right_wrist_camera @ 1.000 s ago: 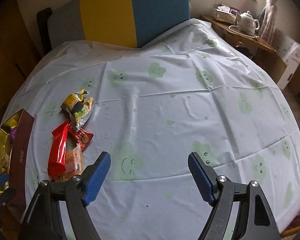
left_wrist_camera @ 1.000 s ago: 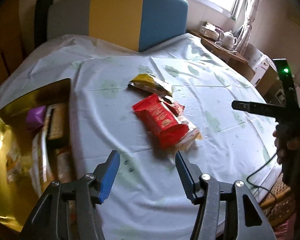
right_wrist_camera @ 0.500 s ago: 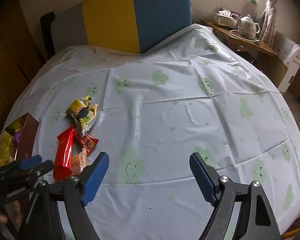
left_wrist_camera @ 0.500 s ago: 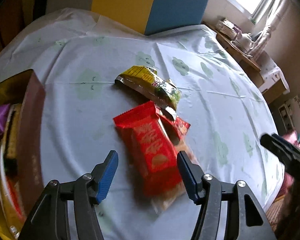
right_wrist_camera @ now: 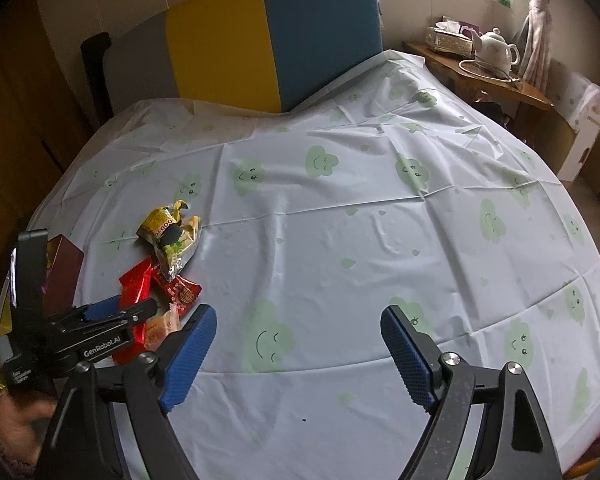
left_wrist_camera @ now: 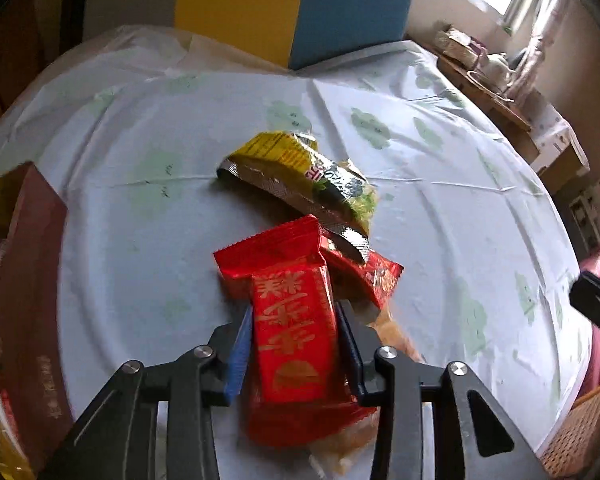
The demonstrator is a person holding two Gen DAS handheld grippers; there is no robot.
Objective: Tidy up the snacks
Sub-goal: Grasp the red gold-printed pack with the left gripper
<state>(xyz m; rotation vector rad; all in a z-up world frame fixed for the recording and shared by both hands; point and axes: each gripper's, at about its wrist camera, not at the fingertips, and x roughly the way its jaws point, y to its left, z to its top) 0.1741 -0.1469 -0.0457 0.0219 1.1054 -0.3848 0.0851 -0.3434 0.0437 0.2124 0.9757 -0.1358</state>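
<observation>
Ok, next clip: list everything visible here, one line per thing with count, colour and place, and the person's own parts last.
large snack packet: 1, red, nearest end of the pile, between the left claw's pads
small snack packet: 1, red, just behind it, partly covered
crinkled snack packet: 1, yellow and silver, far end of the pile
clear-wrapped snack: 1, orange, under the red packet
box: 1, dark red outside, gold inside, left table edge, snacks inside
tablecloth: 1, pale with green smiley clouds
chair back: 1, grey, yellow, blue, far side
teapot: 1, white, side shelf
left claw: 1, black, blue pads, shut on the large red packet
right claw: 1, black, blue pads, open over bare cloth
hand: 1, holding the left claw's handle
</observation>
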